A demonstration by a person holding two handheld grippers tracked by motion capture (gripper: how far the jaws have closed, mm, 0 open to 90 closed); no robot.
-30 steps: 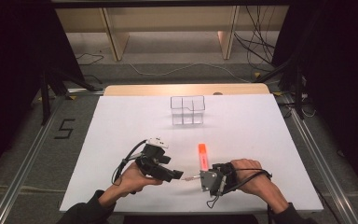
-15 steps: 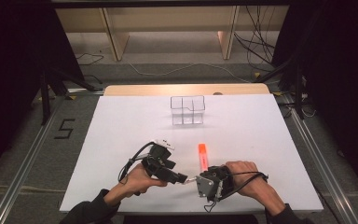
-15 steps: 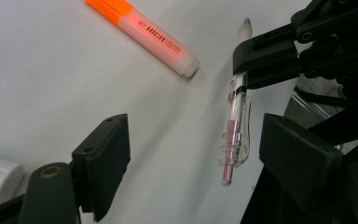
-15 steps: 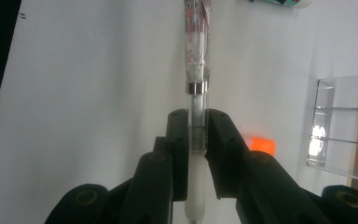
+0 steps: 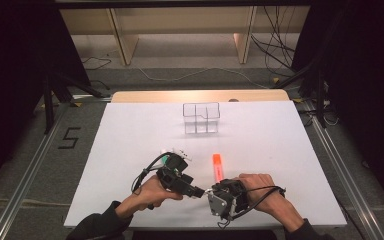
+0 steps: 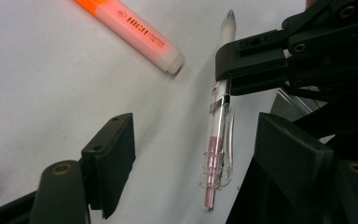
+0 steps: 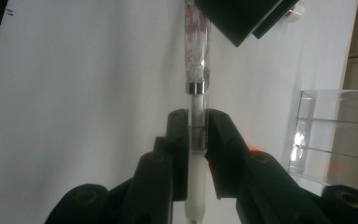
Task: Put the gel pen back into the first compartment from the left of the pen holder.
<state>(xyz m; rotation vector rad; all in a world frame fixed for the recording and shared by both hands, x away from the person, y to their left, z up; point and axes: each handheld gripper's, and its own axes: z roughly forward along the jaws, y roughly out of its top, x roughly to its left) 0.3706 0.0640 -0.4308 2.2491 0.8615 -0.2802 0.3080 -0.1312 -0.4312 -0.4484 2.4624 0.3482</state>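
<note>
Above the near edge of the white worktop (image 5: 130, 150), the right tongs (image 7: 196, 135) clenched a clear-barrelled pen (image 6: 219, 140) around its frosted grip section, holding it clear of the surface, while the left tongs (image 6: 191, 154) stood released on either side of the pen's clip end, their jaws having just been closing in without yet pressing on it. The handover looked delicate: should the left jaws shut off-centre on the slim, slick barrel, it could twist or squirt free, and a release by the right tongs before the left had a firm hold would likely drop it onto the worktop. The pen showed a transparent body with a pinkish inner tube, a metal band at mid-length, a clear clip and a pale tip. An orange highlighter (image 5: 217, 167) lay capped just beyond the tongs, close enough to be knocked, and a clear compartment box (image 5: 201, 118) stood well apart towards the far side.
</note>
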